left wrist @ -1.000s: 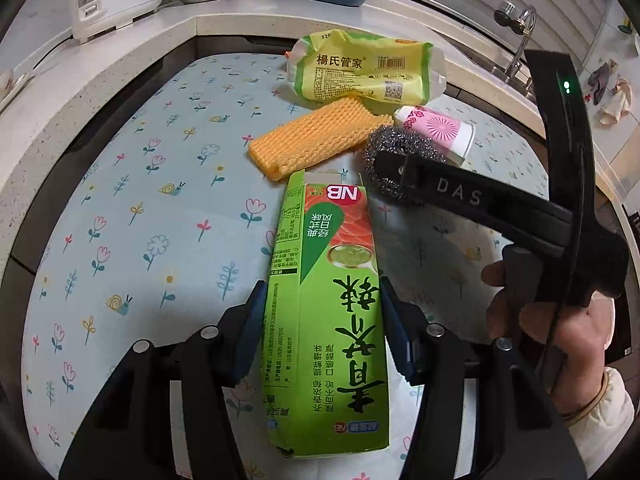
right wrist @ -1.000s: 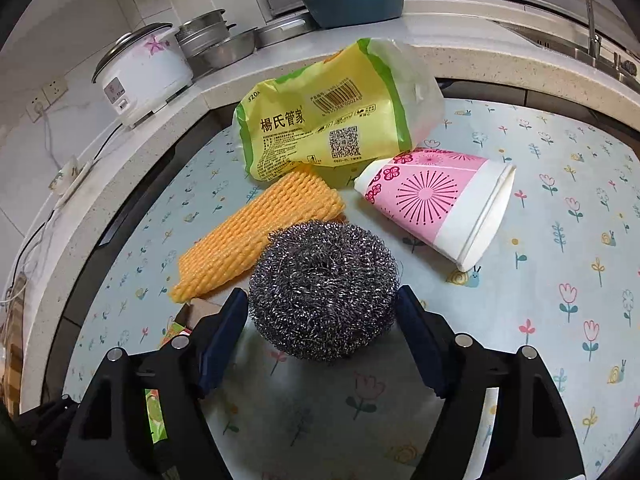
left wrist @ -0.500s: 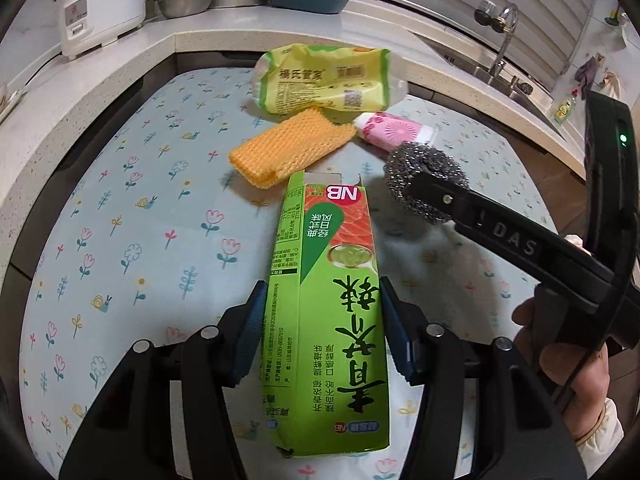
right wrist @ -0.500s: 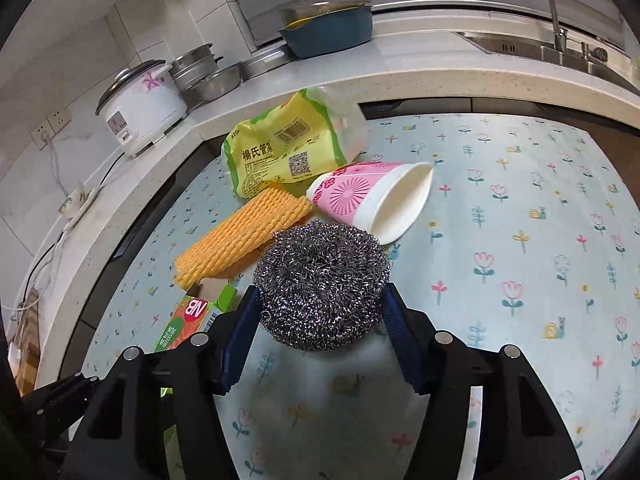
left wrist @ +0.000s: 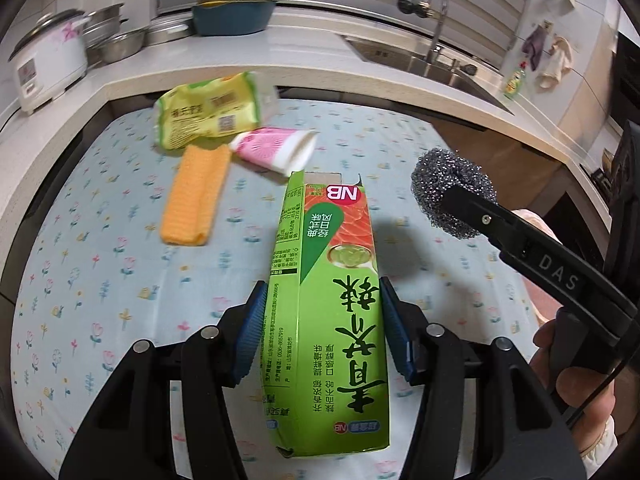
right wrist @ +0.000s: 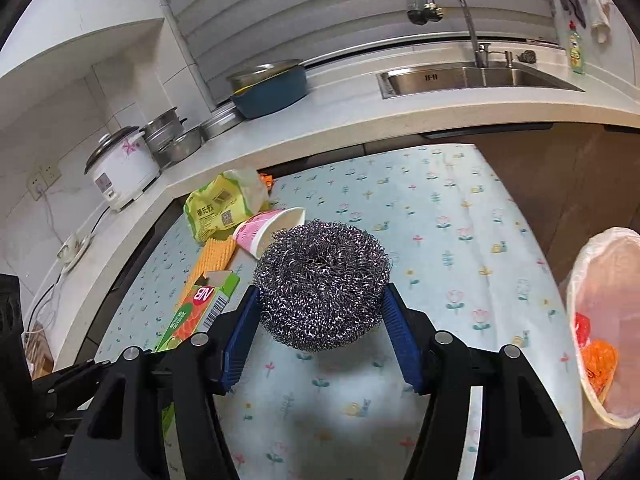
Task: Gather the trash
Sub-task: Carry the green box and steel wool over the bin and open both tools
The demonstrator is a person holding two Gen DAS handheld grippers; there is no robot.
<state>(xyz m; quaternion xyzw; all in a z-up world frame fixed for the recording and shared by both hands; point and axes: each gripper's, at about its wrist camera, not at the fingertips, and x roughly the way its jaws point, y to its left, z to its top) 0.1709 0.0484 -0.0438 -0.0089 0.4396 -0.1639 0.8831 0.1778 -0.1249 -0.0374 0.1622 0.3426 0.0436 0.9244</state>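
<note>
My left gripper (left wrist: 322, 328) is shut on a long green carton (left wrist: 328, 292) and holds it above the flowered table. The carton also shows in the right wrist view (right wrist: 196, 312). My right gripper (right wrist: 320, 328) is shut on a steel wool scrubber (right wrist: 322, 282), lifted off the table; the scrubber also shows in the left wrist view (left wrist: 450, 194). On the table lie a yellow-green plastic bag (left wrist: 208, 112), an orange sponge cloth (left wrist: 194, 196) and a pink paper cup (left wrist: 276, 150) on its side. A bin with a pale liner (right wrist: 608, 320) stands at the right.
The table (right wrist: 460, 240) has a flowered cloth. A white counter wraps behind it with a rice cooker (right wrist: 120, 168), steel pots (right wrist: 176, 136), a blue dish (right wrist: 268, 92) and a sink (right wrist: 480, 76) with a tap. The bin holds orange and red scraps (right wrist: 596, 356).
Both grippers have risen and drawn back from the table with their loads. The right gripper has swung right, and the bin has come into its view.
</note>
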